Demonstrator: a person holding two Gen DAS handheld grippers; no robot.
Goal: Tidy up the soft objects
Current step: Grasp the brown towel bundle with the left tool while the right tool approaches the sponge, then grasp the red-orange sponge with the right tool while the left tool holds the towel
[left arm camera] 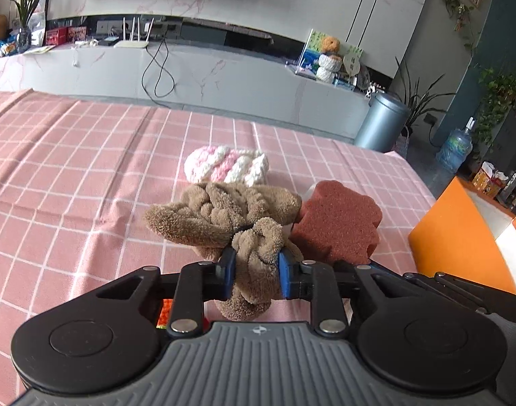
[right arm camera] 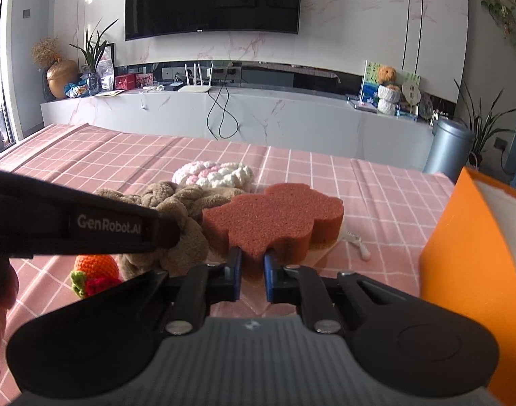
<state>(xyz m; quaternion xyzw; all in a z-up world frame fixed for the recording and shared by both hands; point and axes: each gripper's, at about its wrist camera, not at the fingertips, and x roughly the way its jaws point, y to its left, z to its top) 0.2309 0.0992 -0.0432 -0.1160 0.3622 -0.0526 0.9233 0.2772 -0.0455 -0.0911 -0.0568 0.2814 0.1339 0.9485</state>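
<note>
A brown plush braided toy (left arm camera: 220, 216) lies on the pink checked tablecloth (left arm camera: 72, 176). My left gripper (left arm camera: 256, 265) is shut on its near end, the blue pads pressing into the fluff. To the right sits a reddish-brown flower-shaped sponge (right arm camera: 275, 216), and my right gripper (right arm camera: 252, 272) is shut on its near edge. Behind both lies a pink-and-white crocheted piece (left arm camera: 226, 164). A small orange crocheted fruit (right arm camera: 95, 269) rests at the lower left in the right wrist view. The left gripper's black body (right arm camera: 75, 226) crosses that view and hides part of the brown toy (right arm camera: 177, 209).
An orange box (right arm camera: 461, 264) with a white inside stands at the right edge of the table. A small white item (right arm camera: 356, 245) lies between the sponge and the box. Beyond the table's far edge are a marble TV bench (right arm camera: 258, 115) and a grey bin (right arm camera: 449, 147).
</note>
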